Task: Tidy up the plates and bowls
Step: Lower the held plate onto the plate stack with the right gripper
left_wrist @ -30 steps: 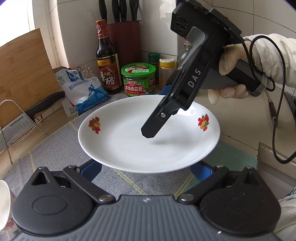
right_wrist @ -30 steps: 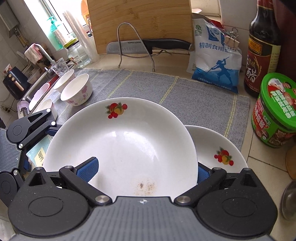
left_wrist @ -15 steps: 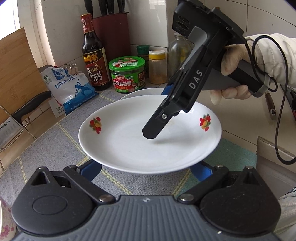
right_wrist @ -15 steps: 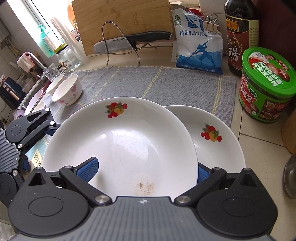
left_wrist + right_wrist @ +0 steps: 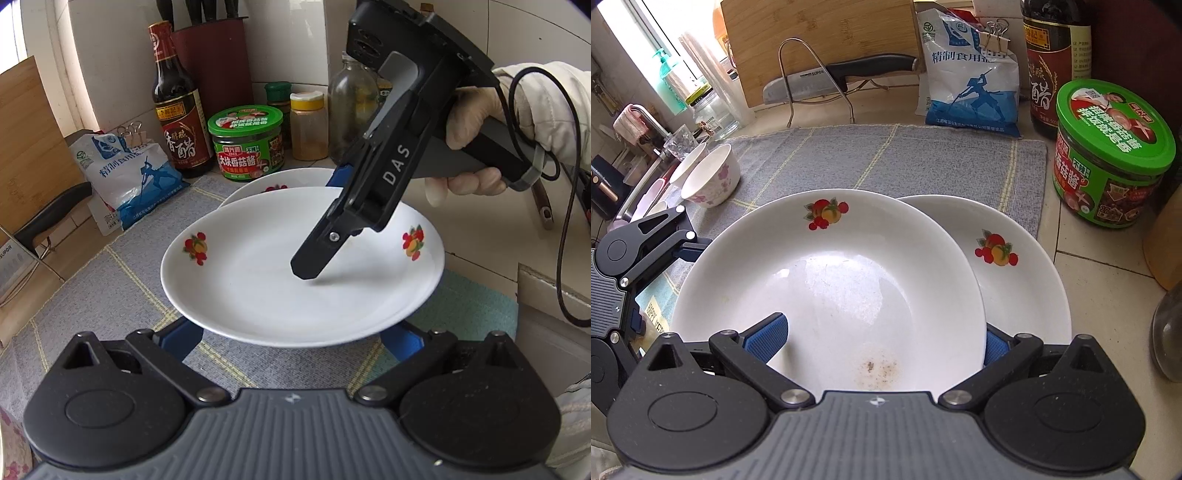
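Right gripper (image 5: 882,343) pinches the near rim of the upper plate (image 5: 831,280), one blue pad on the inside face, the other under the rim at the right; the plate is carried above the grey mat (image 5: 886,155), tipped a little toward the camera. The relation that matters: the second plate (image 5: 1015,277) rests on the counter just to the right and slightly beyond, and the held plate overlaps its left edge from above, not centred on it. So the held plate probably needs to go right and a bit forward, then down, to stack. In the left wrist view the left gripper (image 5: 295,332) sits under the near edge of the upper plate (image 5: 258,288) with fingers spread wide, blue tips to either side, apparently not clamping; contact can't be told. The second plate (image 5: 280,181) peeks out behind. Right hand is clearly the working one. Two bowls (image 5: 713,177) sit far left on the mat, well apart, untouched.
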Motion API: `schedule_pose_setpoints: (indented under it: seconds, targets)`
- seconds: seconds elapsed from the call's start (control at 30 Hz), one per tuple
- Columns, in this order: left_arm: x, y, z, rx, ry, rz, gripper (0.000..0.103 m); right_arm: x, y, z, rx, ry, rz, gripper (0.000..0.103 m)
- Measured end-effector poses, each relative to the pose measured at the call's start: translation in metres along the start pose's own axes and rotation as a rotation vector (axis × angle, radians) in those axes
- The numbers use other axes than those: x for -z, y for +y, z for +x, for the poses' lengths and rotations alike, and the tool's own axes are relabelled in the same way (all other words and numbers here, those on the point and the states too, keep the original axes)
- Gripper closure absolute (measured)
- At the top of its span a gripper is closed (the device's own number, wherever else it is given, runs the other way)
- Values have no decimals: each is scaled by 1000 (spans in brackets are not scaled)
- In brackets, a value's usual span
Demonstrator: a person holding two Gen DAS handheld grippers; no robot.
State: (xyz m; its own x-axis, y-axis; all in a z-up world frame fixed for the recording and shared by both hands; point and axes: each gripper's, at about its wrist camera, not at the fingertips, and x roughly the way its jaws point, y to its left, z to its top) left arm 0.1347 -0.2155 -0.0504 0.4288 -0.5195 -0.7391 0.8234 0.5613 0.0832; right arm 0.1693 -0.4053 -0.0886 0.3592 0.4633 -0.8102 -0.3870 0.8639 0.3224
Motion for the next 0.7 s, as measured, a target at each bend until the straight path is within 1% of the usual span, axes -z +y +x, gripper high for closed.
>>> schedule_pose_setpoints:
  seconds: [0.4,0.7]
  targets:
    - [1,-3,9,25,11,46,2,9,-2,-9,26,-8,26,0]
    - [-1,-2,16,50,17,58,2,16,-4,-17,31,-16,49,0]
